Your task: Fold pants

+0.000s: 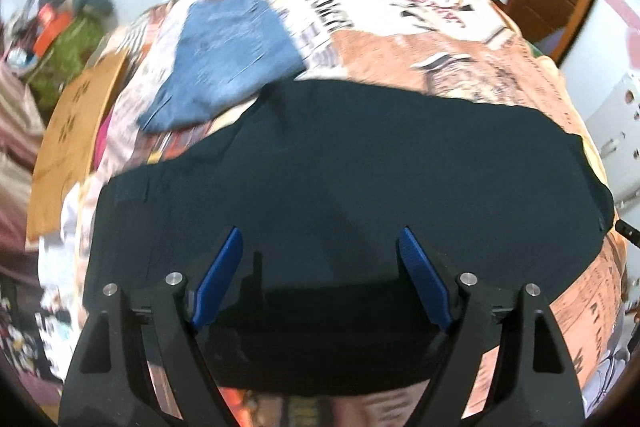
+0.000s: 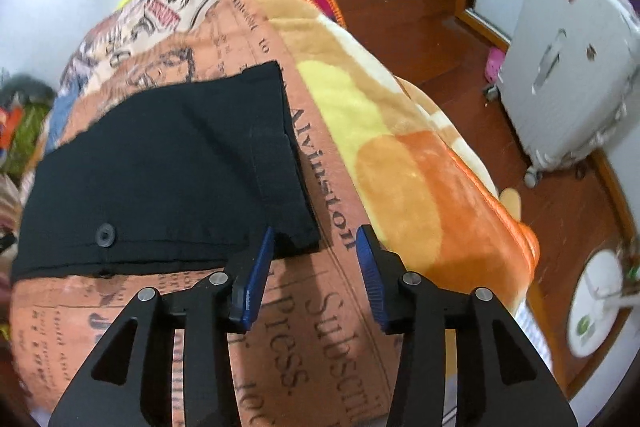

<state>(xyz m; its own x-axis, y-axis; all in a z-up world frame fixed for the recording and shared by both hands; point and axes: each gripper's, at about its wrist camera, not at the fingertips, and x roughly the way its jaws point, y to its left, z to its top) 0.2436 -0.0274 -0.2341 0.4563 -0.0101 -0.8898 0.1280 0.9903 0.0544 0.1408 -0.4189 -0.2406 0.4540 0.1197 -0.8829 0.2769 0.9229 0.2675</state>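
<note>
The left claw hovers with its 2 blue fingers spread wide and nothing between them, directly over the near edge of the black pants. The right claw is likewise parted and empty, poised just above the near right corner of the same pants, its left finger overlapping that corner in the view; whether it touches the cloth I cannot tell.

The pants lie spread flat on a bed covered by a newspaper-print bedspread, with a small button showing near the near edge. Beyond them, far left, sits a piece of blue denim. A plush orange and yellow blanket lies along the bed's right side, and a white suitcase stands on the wooden floor further right.

The fabric looks thin, soft and light, so it should drape and slump rather than hold shape, and a single layer may slip free. My judgement is that a firm pinch at the corners or along a seamed edge, where the cloth is doubled, gives the surest hold, with both claws lifting evenly to keep the fold straight.
</note>
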